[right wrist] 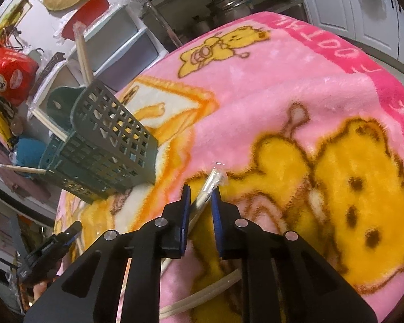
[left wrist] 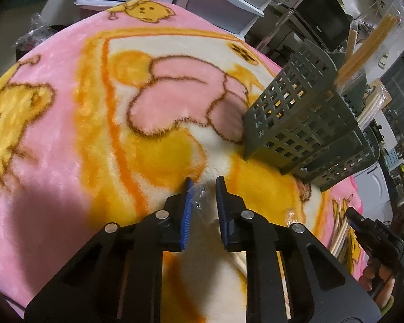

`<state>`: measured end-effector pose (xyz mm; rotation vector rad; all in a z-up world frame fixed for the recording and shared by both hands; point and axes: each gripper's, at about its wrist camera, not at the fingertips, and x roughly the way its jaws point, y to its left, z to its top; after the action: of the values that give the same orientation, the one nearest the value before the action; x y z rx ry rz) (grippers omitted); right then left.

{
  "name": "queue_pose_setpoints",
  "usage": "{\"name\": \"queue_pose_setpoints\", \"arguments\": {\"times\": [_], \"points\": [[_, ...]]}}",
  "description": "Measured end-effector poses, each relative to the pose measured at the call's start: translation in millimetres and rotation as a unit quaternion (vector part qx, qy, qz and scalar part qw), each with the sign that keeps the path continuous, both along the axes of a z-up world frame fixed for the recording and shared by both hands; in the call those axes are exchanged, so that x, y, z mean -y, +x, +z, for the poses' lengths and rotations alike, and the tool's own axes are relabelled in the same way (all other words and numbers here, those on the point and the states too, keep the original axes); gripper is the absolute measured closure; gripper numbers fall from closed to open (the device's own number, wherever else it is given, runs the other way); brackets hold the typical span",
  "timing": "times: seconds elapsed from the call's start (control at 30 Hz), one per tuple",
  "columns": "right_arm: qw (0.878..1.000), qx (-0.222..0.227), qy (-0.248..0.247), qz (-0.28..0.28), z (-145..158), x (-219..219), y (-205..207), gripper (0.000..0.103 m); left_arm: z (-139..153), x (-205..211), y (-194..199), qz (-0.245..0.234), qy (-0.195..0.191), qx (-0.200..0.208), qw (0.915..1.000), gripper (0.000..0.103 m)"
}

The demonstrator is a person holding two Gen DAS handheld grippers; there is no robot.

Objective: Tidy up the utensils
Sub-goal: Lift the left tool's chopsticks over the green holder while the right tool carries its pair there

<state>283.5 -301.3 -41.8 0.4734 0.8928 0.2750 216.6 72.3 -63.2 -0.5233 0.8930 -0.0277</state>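
The right tool (right wrist: 200, 196) straddles, jaws parted, the plastic-wrapped pale wooden chopsticks (right wrist: 211, 183) (long axis toward upper right), the grey slotted plastic utensil basket (right wrist: 113, 140) upper-left; the left tool (left wrist: 204, 191) gapes over crinkled wrap.

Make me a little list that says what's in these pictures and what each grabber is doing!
surface: pink and yellow bear blanket
holder: grey-green basket, upright on the blanket, wrapped chopsticks sticking out of it
left gripper: jaws part open around clear wrapping, grip cannot be told
right gripper: jaws part open, a wrapped chopstick pair lying between them on the blanket
loose: more chopsticks lying under the right gripper
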Motion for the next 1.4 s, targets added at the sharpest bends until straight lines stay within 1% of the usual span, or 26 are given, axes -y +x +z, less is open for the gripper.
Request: {"name": "queue_pose_setpoints", "arguments": {"times": [0.07, 0.13, 0.2, 0.4, 0.53, 0.7, 0.83, 0.97, 1.13, 1.4], "points": [[1.0, 0.009, 0.002, 0.003, 5.8, -0.4, -3.8, 0.089, 1.0, -0.1, -0.6, 0.0, -0.002, 0.001, 1.0, 0.092], [1.0, 0.017, 0.003, 0.008, 11.9, -1.4, -7.1, 0.089, 3.2, -1.4, -3.0, 0.0, -0.012, 0.005, 0.9999, 0.098], [0.999, 0.029, 0.002, 0.014, 19.2, -3.2, -10.9, 0.09, 6.6, -2.7, -5.6, -0.001, -0.024, 0.011, 0.9997, 0.098], [0.997, 0.066, -0.006, 0.032, 42.8, -12.6, -20.5, 0.091, 35.0, 2.1, -14.8, -0.012, -0.033, 0.047, 0.9983, 0.098], [0.995, 0.091, -0.009, 0.045, 59.6, -18.8, -26.7, 0.092, 61.0, 8.1, -20.9, -0.026, -0.041, 0.078, 0.9958, 0.099], [0.991, 0.118, -0.013, 0.059, 78.0, -26.5, -36.3, 0.094, 89.4, 19.9, -24.9, -0.043, -0.042, 0.112, 0.9919, 0.099], [0.988, 0.14, -0.025, 0.066, 91.1, -31.9, -43.6, 0.094, 111.2, 29.0, -27.8, -0.057, -0.04, 0.14, 0.9877, 0.1], [0.984, 0.16, -0.036, 0.07, 101.9, -36.4, -49.9, 0.095, 126.2, 34.3, -30.1, -0.068, -0.039, 0.158, 0.9844, 0.101], [0.979, 0.184, -0.052, 0.073, 113.4, -39.7, -57.4, 0.095, 139.8, 41.8, -31.8, -0.079, -0.035, 0.173, 0.9811, 0.101], [0.975, 0.201, -0.062, 0.074, 123.1, -40.3, -63.9, 0.096, 151.9, 53.0, -34.0, -0.099, -0.028, 0.186, 0.977, 0.101]]}}
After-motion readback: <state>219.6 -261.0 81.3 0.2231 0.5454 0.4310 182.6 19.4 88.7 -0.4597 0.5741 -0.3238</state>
